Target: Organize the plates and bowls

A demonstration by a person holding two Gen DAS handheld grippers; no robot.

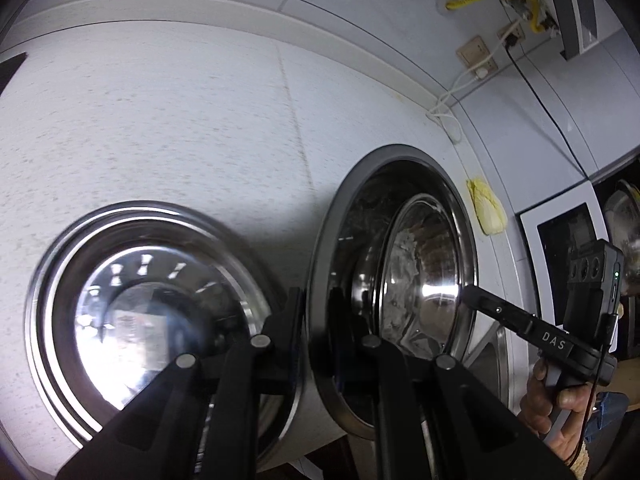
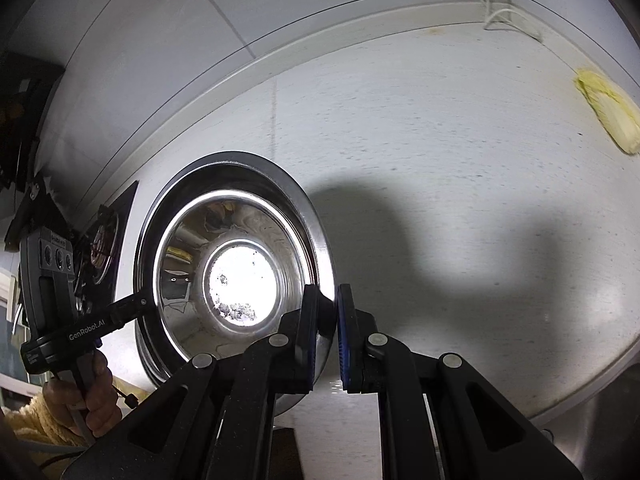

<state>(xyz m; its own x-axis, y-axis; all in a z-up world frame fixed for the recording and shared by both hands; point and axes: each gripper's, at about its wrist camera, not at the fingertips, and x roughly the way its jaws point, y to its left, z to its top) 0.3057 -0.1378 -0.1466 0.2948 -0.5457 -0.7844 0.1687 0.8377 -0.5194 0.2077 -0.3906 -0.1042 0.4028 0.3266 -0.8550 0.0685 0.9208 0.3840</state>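
A white tiled wall (image 1: 360,0) runs behind a pale, speckled table (image 1: 160,120) with 1 seam across it and a raised lip along the back. At 1 end sits a dark hob (image 2: 104,240).

I count 2 steel bowls. The first bowl (image 1: 140,312) rests upright on the table, shiny inside, with several rim lines that may be more bowls nested; I cannot tell. The second bowl (image 1: 420,280) is tilted just beside it, its mouth turned up and away, and it is carried by its rim from 2 sides.

There are 2 claws. The left claw (image 1: 316,312) is clenched on the near rim of the tilted bowl, 1 finger inside and 1 outside. The right claw (image 2: 335,320) is clenched on the opposite rim, its blue pads pinching the metal. Each is held by 1 hand: the right hand (image 1: 560,412) and the left hand (image 2: 92,396), which comes out of a fleecy cream sleeve (image 2: 32,420).

1 yellow cloth (image 1: 488,208) lies on the table near the wall. Higher up are at least 2 wall sockets (image 1: 474,51), 1 yellow hose (image 1: 476,0), 1 white cable (image 1: 452,92) and 1 black cable (image 1: 540,92).
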